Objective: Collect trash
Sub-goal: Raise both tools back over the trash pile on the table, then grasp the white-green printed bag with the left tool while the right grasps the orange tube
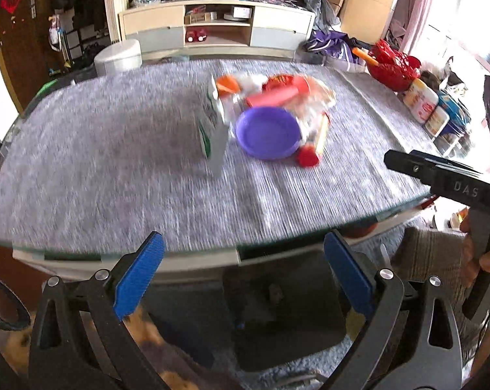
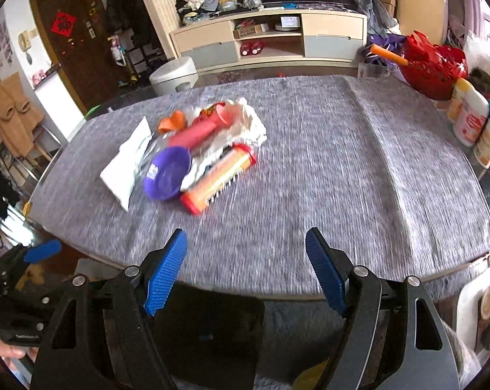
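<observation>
A pile of trash sits mid-table on the grey cloth: a purple plastic lid (image 1: 267, 133) (image 2: 167, 173), a white carton (image 1: 212, 136) (image 2: 128, 162), a red tube (image 1: 272, 98) (image 2: 196, 135), an orange-yellow cylinder with red caps (image 2: 220, 175) (image 1: 315, 144), and crumpled wrappers (image 2: 248, 123). My left gripper (image 1: 243, 269) is open and empty, held at the table's near edge. My right gripper (image 2: 245, 273) is open and empty, over the near edge, well short of the pile. The right gripper's body also shows in the left wrist view (image 1: 440, 175).
The grey table (image 2: 310, 178) has a glass rim. A red basket (image 2: 433, 65) and several jars (image 2: 470, 117) stand at its right side. A black chair seat (image 1: 284, 308) is below the near edge. A white bin (image 2: 175, 74) and a TV cabinet (image 2: 267, 39) stand beyond.
</observation>
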A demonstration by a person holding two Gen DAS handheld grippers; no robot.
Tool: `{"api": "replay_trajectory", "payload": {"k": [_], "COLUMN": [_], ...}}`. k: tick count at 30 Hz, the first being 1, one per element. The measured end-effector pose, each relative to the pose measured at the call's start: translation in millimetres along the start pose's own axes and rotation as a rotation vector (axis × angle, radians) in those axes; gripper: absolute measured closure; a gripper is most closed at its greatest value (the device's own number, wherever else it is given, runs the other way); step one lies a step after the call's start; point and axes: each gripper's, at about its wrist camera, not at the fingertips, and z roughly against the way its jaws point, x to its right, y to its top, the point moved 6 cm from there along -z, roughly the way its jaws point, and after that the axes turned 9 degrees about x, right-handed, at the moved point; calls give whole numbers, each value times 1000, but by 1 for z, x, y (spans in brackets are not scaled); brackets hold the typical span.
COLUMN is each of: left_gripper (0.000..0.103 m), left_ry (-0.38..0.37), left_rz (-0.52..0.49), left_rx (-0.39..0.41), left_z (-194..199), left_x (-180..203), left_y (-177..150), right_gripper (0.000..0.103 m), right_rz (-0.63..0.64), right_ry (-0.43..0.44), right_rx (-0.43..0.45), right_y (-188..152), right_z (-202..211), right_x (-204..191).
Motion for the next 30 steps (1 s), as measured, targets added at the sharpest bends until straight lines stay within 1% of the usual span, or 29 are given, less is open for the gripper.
{"api": "replay_trajectory", "payload": {"k": [5,11,13,15,16,18,20,23,27,28,30], "left_gripper": [9,11,20,36,40,52,56,61,70,71,81], "left_ry": [13,18,11,-2,-10,-21,-30,-35,-38,-38,-31], "left_rz": [-11,22,25,23,22,18,18,26,37,39,38], "left_rx": [11,22,32,35,31,21,9,3,-6,-7,-5], "left_z": [-18,-45,-53,-60,-64,-72,-79,-85,-91,-92,-93], "left_x": [-8,-19,-20,-18,-17,-17,-17,-19,-24,-26,-29], "left_y": [26,46,52,54,54,54,53,53,52,52,52], "right_gripper": [27,27,29,35,37,45,47,47,48,48,52], "right_rz": [4,-43,-61,-76,-83,-77,-81,-84,-86,-74,-57], "right_ry": [-10,-17,-15,-3,3,4,18,28,53,43,22], "right_rx": [-10,-29,-39,-48,-55,-69,-81,-87,-141,-140,-131], "right_y": [18,28,29,29,29,30,27,31,25,23,23], "right_z": [-26,-57,-67,-73,-77,-84,-90,-96,-110,-113,-113], "right_x": [-2,4,6,6,6,3,0,-6,-18,-21,-22]}}
